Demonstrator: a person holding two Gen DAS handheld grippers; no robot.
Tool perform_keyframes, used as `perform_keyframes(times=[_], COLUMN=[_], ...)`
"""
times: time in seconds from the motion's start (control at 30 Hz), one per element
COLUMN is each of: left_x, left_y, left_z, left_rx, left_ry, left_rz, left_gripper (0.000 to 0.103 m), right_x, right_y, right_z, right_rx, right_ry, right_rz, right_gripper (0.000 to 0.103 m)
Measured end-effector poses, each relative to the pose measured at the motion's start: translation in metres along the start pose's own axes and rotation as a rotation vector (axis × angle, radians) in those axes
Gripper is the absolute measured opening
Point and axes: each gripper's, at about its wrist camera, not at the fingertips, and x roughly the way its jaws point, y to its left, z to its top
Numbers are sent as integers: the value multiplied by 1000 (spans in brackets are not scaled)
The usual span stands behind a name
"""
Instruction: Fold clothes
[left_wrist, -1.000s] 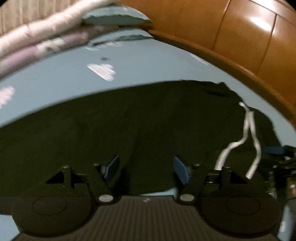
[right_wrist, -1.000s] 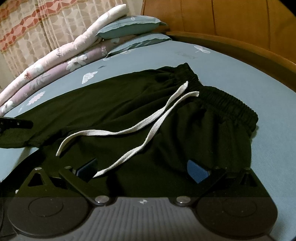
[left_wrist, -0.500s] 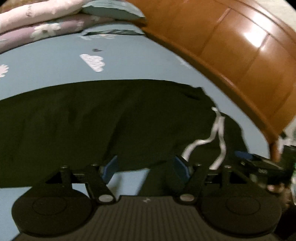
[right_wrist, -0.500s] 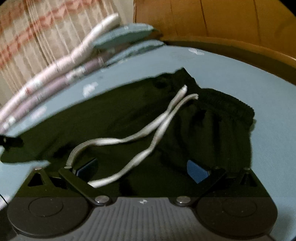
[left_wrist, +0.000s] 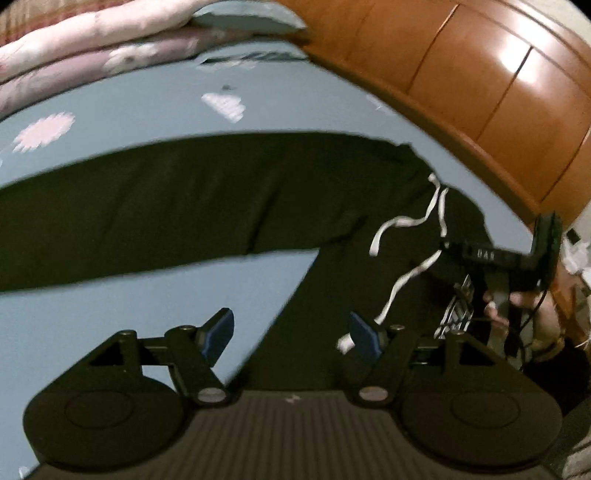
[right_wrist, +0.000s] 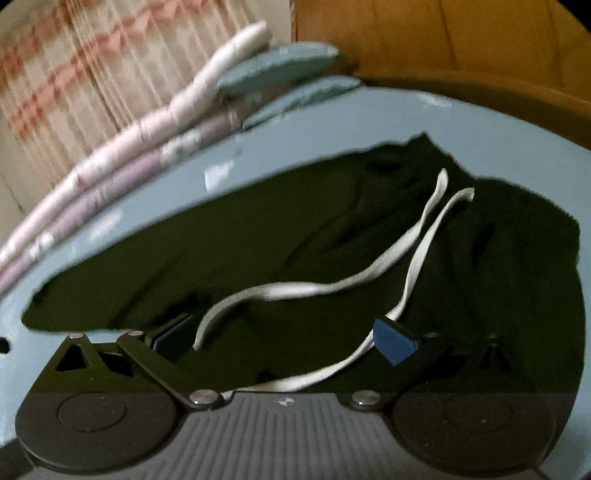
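While right view hides it, black trousers (left_wrist: 207, 199) legs parted, tongs (left_wrist: 291, 334) gaping

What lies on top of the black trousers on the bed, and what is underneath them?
A white drawstring lies loose across the black trousers near the waistband. Under them, the blue bedsheet shows around the edges; whatever lies directly beneath the fabric is covered.

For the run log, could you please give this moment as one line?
black drawstring trousers: flat on blue bedsheet, legs apart | left gripper: open, empty | right gripper: open, over waistband
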Motion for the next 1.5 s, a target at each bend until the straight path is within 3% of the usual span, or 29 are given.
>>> perform_keyframes(times=[0.13, 0.33, 0.63, 0.7, 0.9, 1.03, 1.27, 1.5], left_x=[10, 26, 46, 48, 57, 48, 20, -2], left_y=[-26, -78, -126, -132, -113, -89, -94, -90], left_z=[-17, -38, -60, -63, -77, -101, -151, -164], left_rx=[-18, -13, -101, -118, -280, -447, -555, -559], left_ry=[16, -19, 1, 13, 135, 155, 108, 54], left_rz=[53, 130, 247, 273, 324, 294, 341, 449], left_gripper=[69, 69, 69, 70, 72, 72, 74, 74], right_x=[1, -5, -20, -19, -17, -14, -15, -19], right_y=[2, -14, -43, -47, -39, -36, -33, -35], right_z=[-3, -10, -14, -15, -14, -13, -18, -20], right_rx=[-122, -230, -274, -285, -317, -319, -360, -342], right_ry=[45, 100, 106, 106, 117, 123, 119, 122], right_rz=[29, 138, 388, 411, 418, 431, 416, 428], right_gripper=[103, 103, 103, 103, 103, 103, 103, 103])
